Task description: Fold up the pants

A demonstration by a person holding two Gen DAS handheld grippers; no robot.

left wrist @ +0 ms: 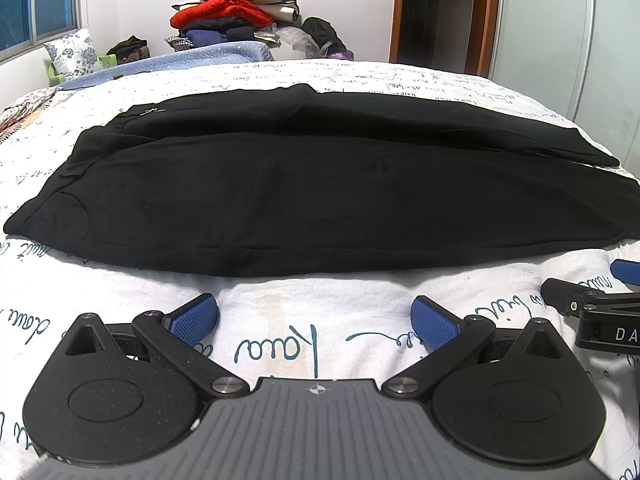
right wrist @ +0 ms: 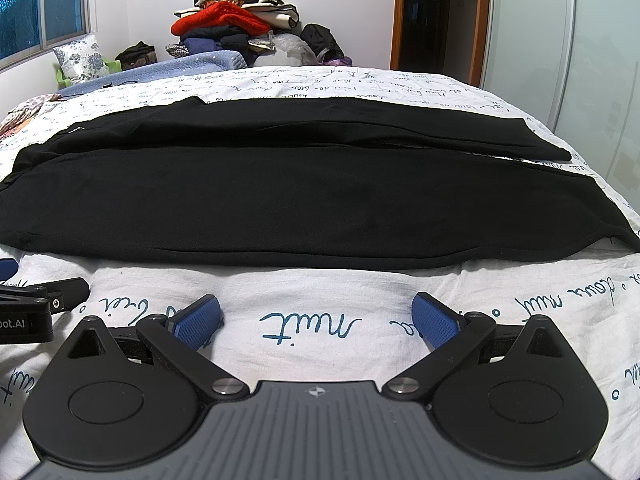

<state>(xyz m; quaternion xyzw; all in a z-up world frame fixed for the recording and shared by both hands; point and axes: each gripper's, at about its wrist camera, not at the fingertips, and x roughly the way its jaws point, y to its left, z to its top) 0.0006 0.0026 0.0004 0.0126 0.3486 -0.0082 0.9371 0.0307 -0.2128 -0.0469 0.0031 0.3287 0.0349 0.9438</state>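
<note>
Black pants (left wrist: 312,200) lie flat across the bed, waistband at the left, leg ends at the right, one leg in front of the other; they also show in the right wrist view (right wrist: 304,200). My left gripper (left wrist: 314,314) is open and empty, resting low over the sheet just short of the pants' near edge. My right gripper (right wrist: 316,314) is open and empty, beside the left one and equally short of the near edge. The right gripper shows at the right edge of the left wrist view (left wrist: 600,304); the left gripper shows at the left edge of the right wrist view (right wrist: 36,300).
A white bed sheet (left wrist: 320,344) with blue handwriting covers the bed. A pile of clothes (left wrist: 240,12) stands behind the bed's far side, with a blue blanket (left wrist: 180,60) and a floral pillow (left wrist: 72,54) at far left. A wardrobe door (left wrist: 560,32) is at right.
</note>
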